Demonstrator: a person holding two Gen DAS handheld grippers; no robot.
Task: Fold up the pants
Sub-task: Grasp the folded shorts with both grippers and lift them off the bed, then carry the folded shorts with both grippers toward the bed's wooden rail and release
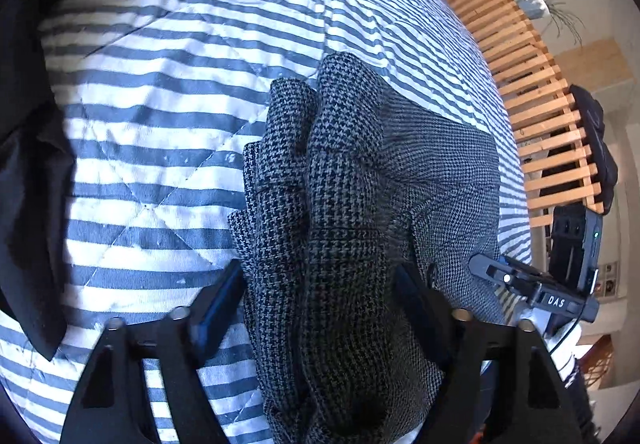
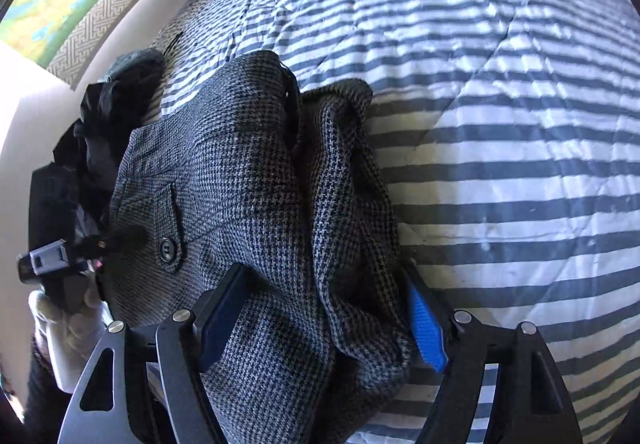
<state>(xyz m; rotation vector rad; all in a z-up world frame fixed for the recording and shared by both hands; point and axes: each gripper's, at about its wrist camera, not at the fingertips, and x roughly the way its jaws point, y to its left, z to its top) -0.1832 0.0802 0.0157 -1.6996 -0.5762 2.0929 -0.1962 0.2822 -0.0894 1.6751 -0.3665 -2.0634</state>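
Note:
The grey houndstooth pants (image 1: 344,204) lie bunched in thick folds on the blue-and-white striped quilt (image 1: 160,116). My left gripper (image 1: 318,270) straddles the bunch from above. The inner faces of its dark pads (image 1: 218,308) show, so the jaws stand open around the cloth. In the right wrist view the pants (image 2: 248,180) show a buttoned back pocket (image 2: 168,246) and a waistband. My right gripper (image 2: 324,270) straddles a raised fold, and its blue pad (image 2: 426,328) stands free of the cloth, so it is open too.
A black garment (image 1: 28,132) lies at the quilt's left edge, and another dark heap (image 2: 100,132) sits by the waistband. A wooden slatted frame (image 1: 532,100) borders the bed on the right. A white-gloved hand (image 2: 68,324) holds the other device beside the pants.

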